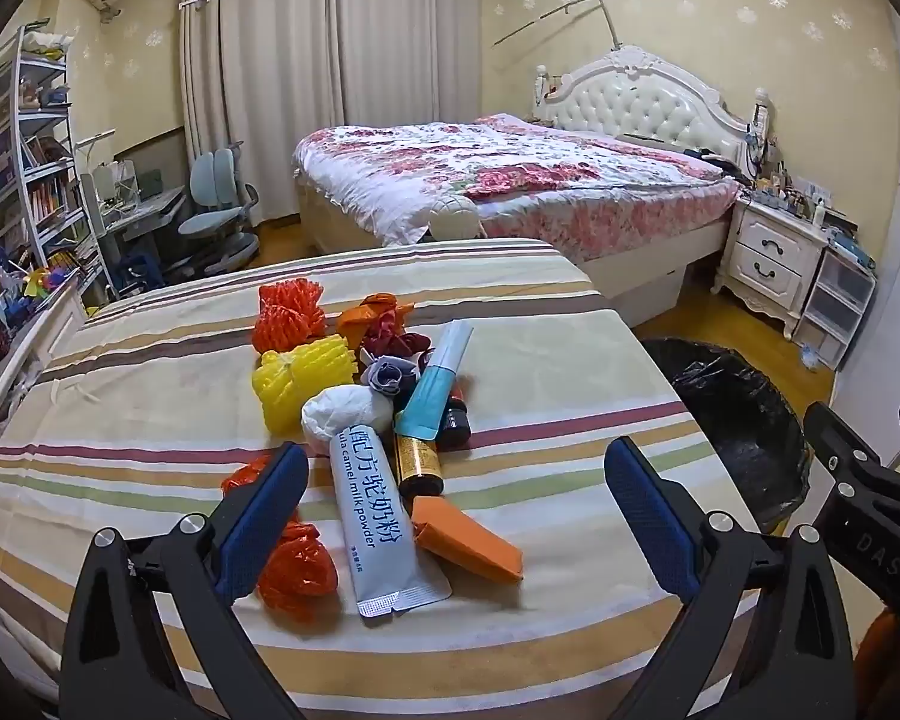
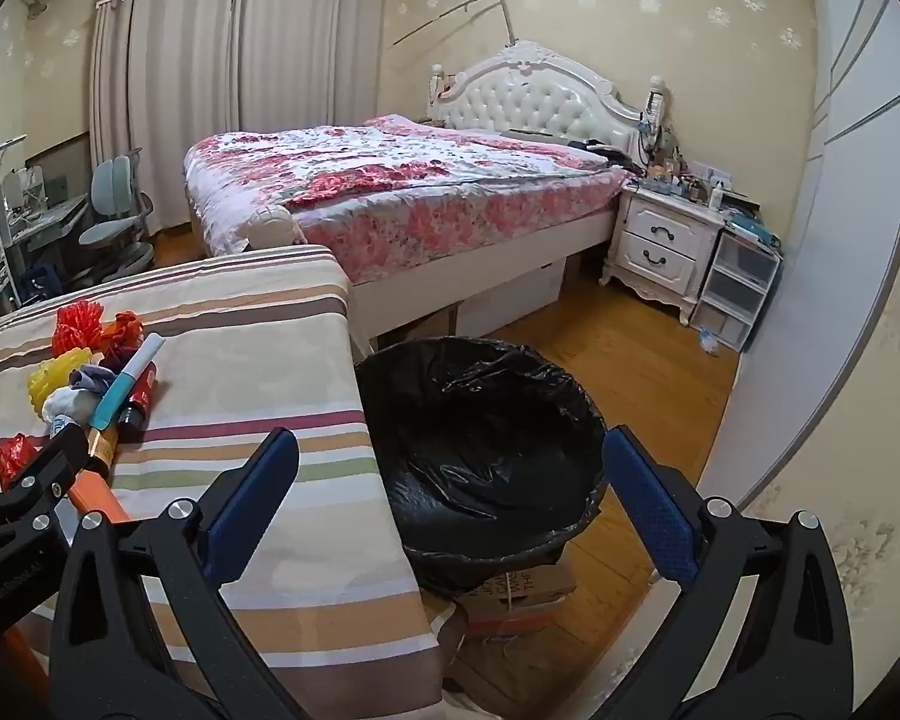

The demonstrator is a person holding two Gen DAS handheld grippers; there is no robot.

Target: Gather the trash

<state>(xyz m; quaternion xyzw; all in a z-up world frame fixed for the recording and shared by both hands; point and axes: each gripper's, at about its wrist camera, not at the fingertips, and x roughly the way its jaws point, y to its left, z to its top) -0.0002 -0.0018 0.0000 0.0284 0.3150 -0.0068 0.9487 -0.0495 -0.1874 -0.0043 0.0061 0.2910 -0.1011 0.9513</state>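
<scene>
While a heap of trash lies mid-table on a striped cloth (image 1: 150,372), a silver camel milk powder sachet (image 1: 378,516) rests nearest the left gripper (image 1: 456,480), its long axis running from the heap toward the camera, torn end closest. Just beside it sit an orange wrapper (image 1: 468,540), a gold-labelled bottle (image 1: 417,459) and a teal-and-white tube (image 1: 438,384) angled up to the right; yellow foam netting (image 1: 303,378), orange netting (image 1: 288,312) and a white paper wad (image 1: 345,414) lie behind. The left gripper's blue-padded jaws stand wide apart around the sachet, holding nothing. Only the right wrist view looks into the black-lined bin (image 2: 480,444), standing on the wood floor just beside the table's right edge, with open floor beyond. The right gripper (image 2: 450,480) hangs over it, jaws spread and empty. Only the left view shows the crumpled red plastic (image 1: 297,564) at the near edge in full. A floral-quilted bed (image 2: 402,180) fills the background.
</scene>
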